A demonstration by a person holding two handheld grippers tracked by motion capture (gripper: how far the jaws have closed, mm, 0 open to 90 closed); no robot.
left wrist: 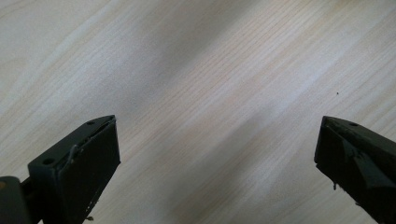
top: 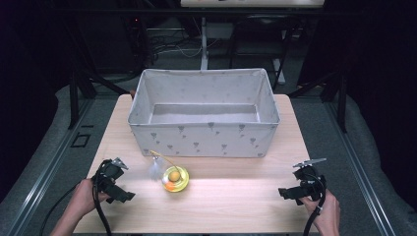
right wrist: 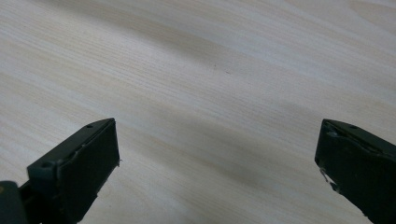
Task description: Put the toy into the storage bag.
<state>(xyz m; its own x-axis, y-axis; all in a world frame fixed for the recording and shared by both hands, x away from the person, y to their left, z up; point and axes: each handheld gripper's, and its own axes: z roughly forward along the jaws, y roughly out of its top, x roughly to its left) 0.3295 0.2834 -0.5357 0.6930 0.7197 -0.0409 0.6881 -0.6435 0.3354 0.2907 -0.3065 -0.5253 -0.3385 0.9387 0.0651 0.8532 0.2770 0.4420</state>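
Both the left gripper (top: 129,196) and right gripper (top: 283,192) are spread, empty; the yellow toy (top: 174,178), apparently round, near the desk's (top: 236,196) front edge, could roll off if nudged.

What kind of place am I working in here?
Probably a lab or recording rig, not a home: a bare wooden table on a dark metal frame, cables on the floor behind, and a fabric bin set out.

Fabric storage box (top: 203,132) sits far-centre on the table (top: 236,201); the small toy (top: 175,178) lies just near of it, left of centre.
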